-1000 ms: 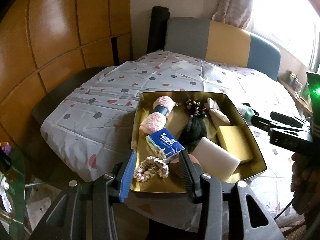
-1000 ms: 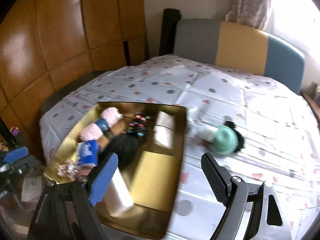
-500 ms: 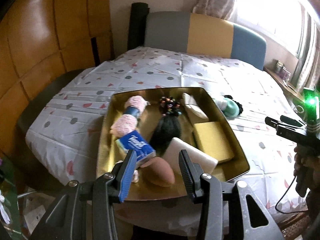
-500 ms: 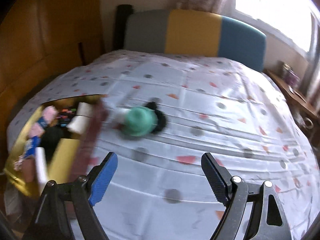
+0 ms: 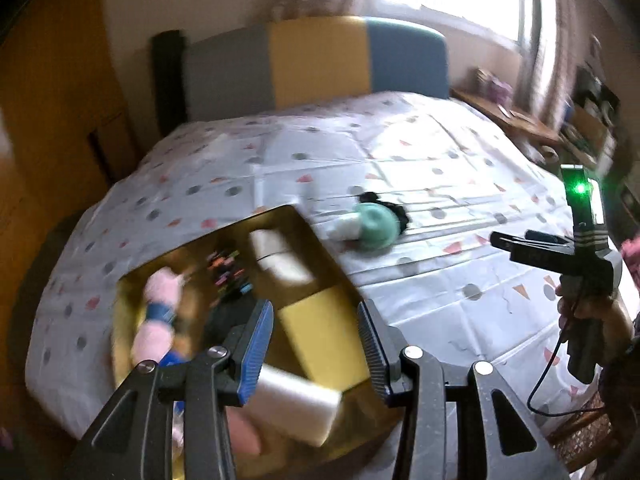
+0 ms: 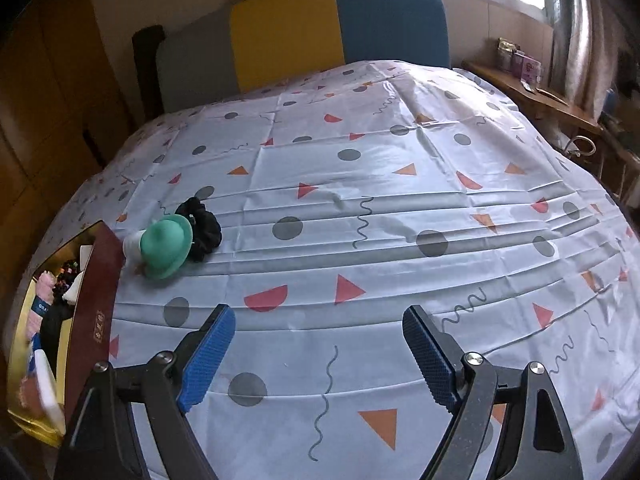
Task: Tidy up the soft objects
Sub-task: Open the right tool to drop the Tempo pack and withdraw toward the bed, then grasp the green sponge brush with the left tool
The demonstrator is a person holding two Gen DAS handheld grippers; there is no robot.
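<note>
Most soft things already sat inside the gold tray (image 5: 312, 232), gathered for tidiness; just beyond its far-right corner lay the green puff (image 6: 166, 246), touching the black scrunchie (image 6: 204, 226) on the tablecloth (image 6: 400, 208). Left gripper (image 5: 316, 344) hovered over the tray, jaws spread, empty. Right gripper (image 6: 320, 356) hung wide apart, holding nothing.
</note>
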